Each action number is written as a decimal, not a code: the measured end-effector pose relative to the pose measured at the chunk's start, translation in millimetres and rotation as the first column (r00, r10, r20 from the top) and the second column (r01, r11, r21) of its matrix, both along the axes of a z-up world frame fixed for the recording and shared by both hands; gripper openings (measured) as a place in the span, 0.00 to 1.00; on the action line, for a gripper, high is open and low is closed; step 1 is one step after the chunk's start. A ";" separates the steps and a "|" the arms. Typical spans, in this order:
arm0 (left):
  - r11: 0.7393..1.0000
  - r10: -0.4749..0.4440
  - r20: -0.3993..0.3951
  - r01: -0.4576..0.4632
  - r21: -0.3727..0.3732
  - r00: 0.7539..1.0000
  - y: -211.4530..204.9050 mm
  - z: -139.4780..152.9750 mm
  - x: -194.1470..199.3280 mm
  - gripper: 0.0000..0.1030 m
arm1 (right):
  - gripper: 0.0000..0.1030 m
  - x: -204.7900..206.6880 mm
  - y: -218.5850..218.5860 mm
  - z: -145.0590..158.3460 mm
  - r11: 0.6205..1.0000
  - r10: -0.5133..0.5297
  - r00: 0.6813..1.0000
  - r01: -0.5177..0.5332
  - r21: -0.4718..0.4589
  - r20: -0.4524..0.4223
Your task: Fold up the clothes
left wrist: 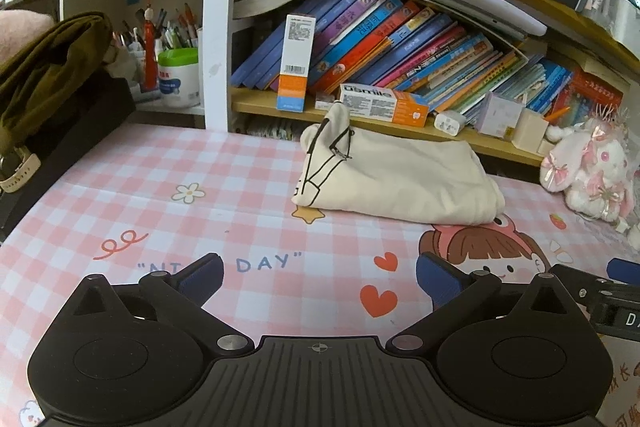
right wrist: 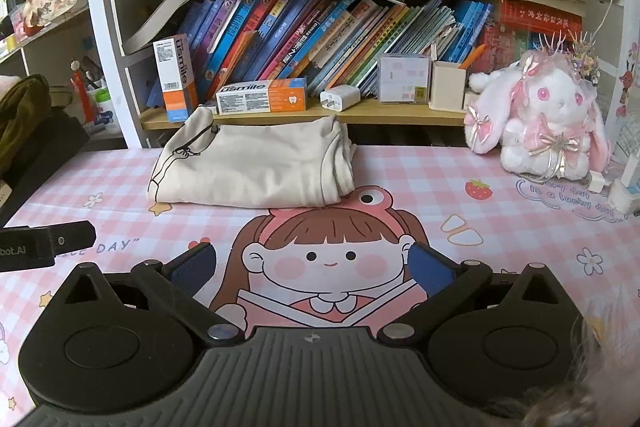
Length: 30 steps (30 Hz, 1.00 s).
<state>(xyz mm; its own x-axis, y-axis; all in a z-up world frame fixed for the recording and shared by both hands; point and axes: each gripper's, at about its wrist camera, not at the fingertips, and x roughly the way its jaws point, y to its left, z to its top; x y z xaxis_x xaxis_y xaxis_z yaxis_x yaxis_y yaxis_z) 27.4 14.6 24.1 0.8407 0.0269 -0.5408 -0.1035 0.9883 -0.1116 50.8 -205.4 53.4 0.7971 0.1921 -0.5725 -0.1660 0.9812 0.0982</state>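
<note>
One cream garment lies folded on the pink checked mat, against the bookshelf. Both the left gripper and right gripper hover nearer than the garment, jaws apart and empty. Nudging it could spring the fold or knock the toothpaste box just behind it.

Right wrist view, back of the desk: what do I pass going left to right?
Olive bag → upright toothpaste box → folded cream garment → white charger → beige pen holder → plush bunny.
</note>
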 end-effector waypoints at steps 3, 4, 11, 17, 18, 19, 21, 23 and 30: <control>1.000 0.000 -0.009 0.000 -0.006 1.000 0.4 1.2 -1.5 1.00 | 1.00 -1.3 0.6 -0.7 1.000 0.000 1.000 0.000 -0.001 -0.004; 1.000 -0.002 -0.009 0.002 -0.009 1.000 0.6 1.5 -1.9 1.00 | 1.00 -1.5 1.1 -0.8 1.000 0.001 1.000 -0.001 -0.001 -0.006; 1.000 -0.008 -0.019 0.007 -0.014 1.000 1.5 2.8 -5.6 1.00 | 1.00 -4.0 6.2 -0.3 1.000 0.008 1.000 -0.008 -0.008 -0.006; 1.000 -0.003 -0.028 0.003 -0.009 1.000 2.9 3.3 -7.8 1.00 | 1.00 -5.3 7.4 -0.2 1.000 0.005 1.000 -0.005 -0.011 -0.006; 1.000 -0.001 -0.030 0.001 -0.007 1.000 3.2 3.3 -7.9 1.00 | 1.00 -5.7 7.5 -0.4 1.000 0.005 1.000 -0.005 -0.011 -0.007; 1.000 0.001 -0.032 -0.001 -0.005 0.999 3.4 3.3 -7.9 1.00 | 1.00 -6.1 7.5 -0.5 1.000 0.004 1.000 -0.004 -0.011 -0.007; 1.000 0.001 -0.034 -0.001 -0.003 0.999 3.7 3.9 -8.2 1.00 | 1.00 -6.9 8.0 -0.6 1.000 0.003 1.000 -0.003 -0.012 -0.007; 1.000 0.001 -0.033 -0.001 -0.002 0.999 4.2 4.3 -7.9 1.00 | 1.00 -7.0 7.9 -1.0 1.000 0.005 1.000 -0.005 -0.013 -0.008; 1.000 0.008 -0.038 -0.007 0.017 0.999 2.6 3.4 -6.8 1.00 | 1.00 -6.4 8.1 -0.8 1.000 0.008 1.000 -0.008 -0.015 -0.009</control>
<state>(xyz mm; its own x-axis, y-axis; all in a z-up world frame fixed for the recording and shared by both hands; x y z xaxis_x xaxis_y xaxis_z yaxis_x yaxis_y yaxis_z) 20.6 17.3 27.4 0.8195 0.0424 -0.5716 -0.1147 0.9892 -0.0912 44.4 -197.2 52.6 0.7902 0.1898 -0.5827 -0.1727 0.9813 0.0854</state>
